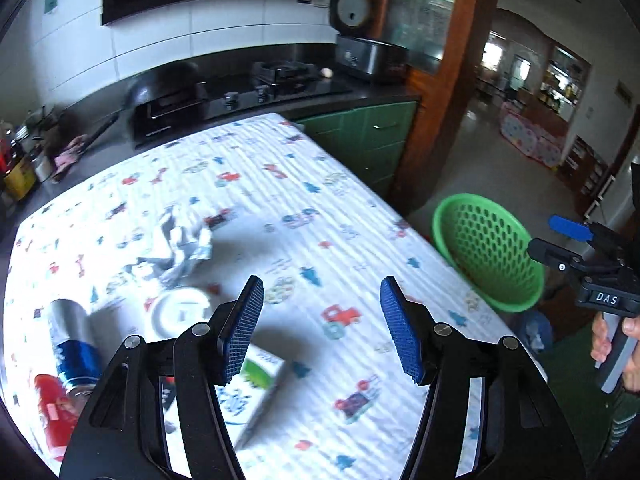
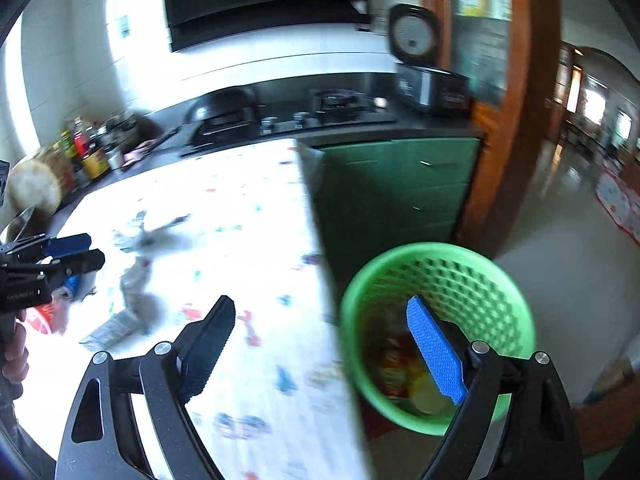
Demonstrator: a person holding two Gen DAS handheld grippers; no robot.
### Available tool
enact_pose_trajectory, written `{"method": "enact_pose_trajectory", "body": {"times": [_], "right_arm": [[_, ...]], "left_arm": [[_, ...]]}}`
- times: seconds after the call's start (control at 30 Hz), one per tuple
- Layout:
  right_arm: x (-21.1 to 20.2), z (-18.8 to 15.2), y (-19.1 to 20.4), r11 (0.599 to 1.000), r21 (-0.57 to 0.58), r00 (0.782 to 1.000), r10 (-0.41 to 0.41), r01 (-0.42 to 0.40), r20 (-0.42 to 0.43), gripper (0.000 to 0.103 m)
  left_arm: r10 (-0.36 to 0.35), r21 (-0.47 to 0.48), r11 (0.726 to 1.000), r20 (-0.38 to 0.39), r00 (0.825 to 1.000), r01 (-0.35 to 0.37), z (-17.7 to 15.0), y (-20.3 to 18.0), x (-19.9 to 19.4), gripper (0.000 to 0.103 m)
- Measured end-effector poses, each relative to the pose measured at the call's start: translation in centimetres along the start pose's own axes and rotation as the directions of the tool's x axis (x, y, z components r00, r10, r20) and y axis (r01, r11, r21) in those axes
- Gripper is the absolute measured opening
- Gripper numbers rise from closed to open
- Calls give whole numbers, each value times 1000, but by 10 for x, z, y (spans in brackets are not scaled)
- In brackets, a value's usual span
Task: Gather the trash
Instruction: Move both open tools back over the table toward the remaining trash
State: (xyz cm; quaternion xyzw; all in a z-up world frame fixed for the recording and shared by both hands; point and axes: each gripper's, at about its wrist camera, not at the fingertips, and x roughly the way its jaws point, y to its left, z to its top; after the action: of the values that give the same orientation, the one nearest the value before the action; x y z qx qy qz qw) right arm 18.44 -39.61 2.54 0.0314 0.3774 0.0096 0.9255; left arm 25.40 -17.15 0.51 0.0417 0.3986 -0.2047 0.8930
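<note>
Left hand-held gripper (image 1: 322, 330) is hovering over the surface (image 1: 280, 200) w/ jaws apart, nothing between; right hand-held gripper (image 2: 328, 354) is hanging w/ jaws wide, empty, one finger over the green basket (image 2: 496, 280) — wrappers are lying inside. Trash is sitting on the patterned cloth: crumpled wrapper (image 1: 180, 240), can (image 1: 74, 340), small carton (image 1: 256, 392). Stove (image 1: 256, 84) & green cabinets (image 1: 372, 136) are sitting behind, blurred.
</note>
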Motion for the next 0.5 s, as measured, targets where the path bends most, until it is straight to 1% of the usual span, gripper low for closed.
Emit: {"method": "enact_pose_trajectory", "body": {"times": [0.07,0.1,0.23,0.3,0.33,0.5], "right_arm": [[7,7,22,999,-24,1000,25,-25,-3,86],[10,10,34,999,-36,999,40,-40,-5,86],[24,21,74,993,-74,995,96,-97,-21,86],[31,26,95,988,-92,992,124,-127,-32,86],[34,28,104,985,-99,990,138,-141,-39,86],[55,40,152,968,-135,977,201,-209,-72,86]], "left_arm": [[38,-42,998,8,999,-38,-4,29,-13,62],[57,-65,996,12,998,-56,-5,44,-18,65],[145,-143,980,24,989,-140,-17,103,-42,67],[200,-179,965,17,980,-193,-25,133,-52,71],[216,-198,957,11,976,-209,-26,144,-55,71],[273,-291,918,-30,962,-269,-46,204,-69,71]]}}
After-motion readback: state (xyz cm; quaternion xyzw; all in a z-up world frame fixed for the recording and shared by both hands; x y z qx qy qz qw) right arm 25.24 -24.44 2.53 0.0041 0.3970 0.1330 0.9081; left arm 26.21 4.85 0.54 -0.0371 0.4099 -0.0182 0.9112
